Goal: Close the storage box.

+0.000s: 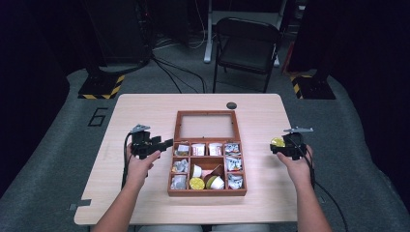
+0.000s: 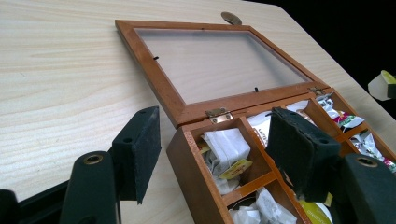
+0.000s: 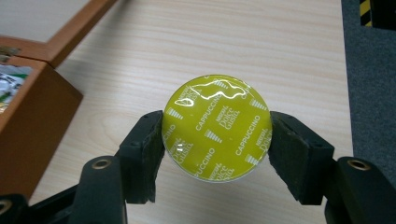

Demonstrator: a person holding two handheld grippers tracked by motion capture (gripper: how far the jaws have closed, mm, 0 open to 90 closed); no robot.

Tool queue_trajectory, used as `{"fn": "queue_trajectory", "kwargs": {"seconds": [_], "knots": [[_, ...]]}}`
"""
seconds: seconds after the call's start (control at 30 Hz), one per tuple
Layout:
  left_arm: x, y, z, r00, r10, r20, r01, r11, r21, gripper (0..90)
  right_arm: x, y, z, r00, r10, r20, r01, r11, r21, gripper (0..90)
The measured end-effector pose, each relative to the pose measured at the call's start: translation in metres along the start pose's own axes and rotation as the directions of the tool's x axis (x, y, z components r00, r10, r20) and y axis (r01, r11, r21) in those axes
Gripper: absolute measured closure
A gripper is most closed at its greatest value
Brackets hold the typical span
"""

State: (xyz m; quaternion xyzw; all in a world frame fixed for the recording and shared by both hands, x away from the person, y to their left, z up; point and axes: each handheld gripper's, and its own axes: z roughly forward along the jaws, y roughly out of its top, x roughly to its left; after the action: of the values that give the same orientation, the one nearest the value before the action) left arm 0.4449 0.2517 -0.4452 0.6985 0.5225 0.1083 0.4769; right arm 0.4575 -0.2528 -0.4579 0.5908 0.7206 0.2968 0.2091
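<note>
- capsule (image 3: 217, 128): round, with a glossy yellow-green foil lid printed "cappuccino" in white; white body seen in the left gripper view (image 2: 382, 86).
- it is clamped by its rim between 2 black pads, lid facing the camera.
- it hangs above bare table, right of the box and apart from it.

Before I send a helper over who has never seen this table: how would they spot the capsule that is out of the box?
Start at the open wooden box in the middle of the table, then look to its right side, where the right gripper sits over bare tabletop. Between its black pads is the capsule, with a round yellow-green foil lid reading CAPPUCCINO; the other capsules lie inside the box.
</note>
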Motion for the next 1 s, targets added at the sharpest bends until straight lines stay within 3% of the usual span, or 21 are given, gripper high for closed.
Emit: {"fn": "queue_trajectory", "kwargs": {"seconds": [0.27, 0.57, 1.0], "knots": [[0.001, 0.000, 0.001, 0.9999, -0.013, -0.001, 0.013, 0.9999, 0.001, 34.9, -0.011, -0.011, 0.013, 0.9991, 0.035, 0.023, -0.036, 0.998, 0.049, 37.3], [0.001, -0.001, 0.003, 0.9999, -0.012, 0.001, 0.012, 0.9999, 0.005, 34.8, -0.016, -0.017, 0.019, 0.9974, 0.040, 0.059, -0.045, 0.995, 0.085, 37.2], [0.002, -0.001, 0.002, 0.9998, -0.019, 0.000, 0.019, 0.9998, 0.002, 34.7, -0.017, -0.020, 0.023, 0.9969, 0.036, 0.071, -0.042, 0.995, 0.087, 32.7]]}}
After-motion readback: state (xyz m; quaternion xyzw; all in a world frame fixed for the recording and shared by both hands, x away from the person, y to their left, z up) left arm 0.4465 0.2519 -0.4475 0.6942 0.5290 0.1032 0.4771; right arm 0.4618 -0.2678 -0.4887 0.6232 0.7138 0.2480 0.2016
